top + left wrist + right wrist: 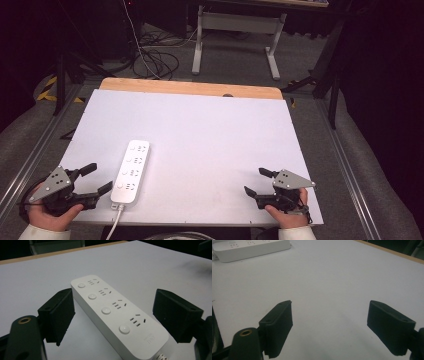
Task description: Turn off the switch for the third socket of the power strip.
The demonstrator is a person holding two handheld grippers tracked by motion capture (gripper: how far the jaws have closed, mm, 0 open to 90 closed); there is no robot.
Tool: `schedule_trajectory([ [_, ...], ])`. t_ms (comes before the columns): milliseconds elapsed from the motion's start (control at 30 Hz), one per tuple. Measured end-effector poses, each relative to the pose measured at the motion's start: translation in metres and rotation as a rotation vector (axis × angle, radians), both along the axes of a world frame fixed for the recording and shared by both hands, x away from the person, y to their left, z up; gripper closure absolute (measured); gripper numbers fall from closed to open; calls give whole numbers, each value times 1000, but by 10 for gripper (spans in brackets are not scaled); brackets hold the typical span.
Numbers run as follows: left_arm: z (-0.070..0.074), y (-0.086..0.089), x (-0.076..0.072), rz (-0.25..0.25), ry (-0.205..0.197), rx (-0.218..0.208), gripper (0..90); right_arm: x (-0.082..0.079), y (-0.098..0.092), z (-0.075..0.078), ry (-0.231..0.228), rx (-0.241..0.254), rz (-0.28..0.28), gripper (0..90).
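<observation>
A white power strip [130, 170] with several sockets and round buttons lies on the white table top [210, 135], left of centre, its cable running off the near edge. My left gripper [96, 178] rests at the near left corner, open, just left of the strip's near end. In the left gripper view the strip [117, 315] stretches away between the two spread jaws, a little beyond them. My right gripper [257, 182] sits at the near right, open, with bare table between its jaws. The right gripper view has the strip [249, 247] far off at top left.
The table has a wooden far edge [190, 88] and metal rails along both sides. Beyond it stand a grey table frame [235, 30] and loose cables [155, 55] on the carpet. A person's hands and white sleeves enter at the bottom.
</observation>
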State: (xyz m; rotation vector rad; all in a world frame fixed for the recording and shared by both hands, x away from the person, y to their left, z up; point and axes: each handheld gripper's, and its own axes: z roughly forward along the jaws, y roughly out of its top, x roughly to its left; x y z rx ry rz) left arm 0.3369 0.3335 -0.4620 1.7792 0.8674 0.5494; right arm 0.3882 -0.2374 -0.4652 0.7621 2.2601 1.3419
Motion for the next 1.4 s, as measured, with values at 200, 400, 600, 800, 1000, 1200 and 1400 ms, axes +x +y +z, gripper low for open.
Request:
schedule_trajectory([
  [200,1,-1,0,-3,-7,17,198,0,0,-1,5,3,7,212],
  [400,2,-1,-1,-6,-6,19,207,1,1,-1,4,-1,8,212],
  [600,3,-1,-2,-1,-8,15,216,1,1,-2,6,1,11,213],
  [800,6,0,-2,-12,-15,31,254,2,2,-3,12,-5,14,219],
  [1000,8,0,-2,-8,-4,36,278,2,3,-3,14,-6,15,224],
  [1200,16,-5,2,-27,12,85,312,2,4,-4,18,-6,18,226],
  [1400,25,-7,9,-52,25,56,366,3,5,-5,25,-10,21,228],
])
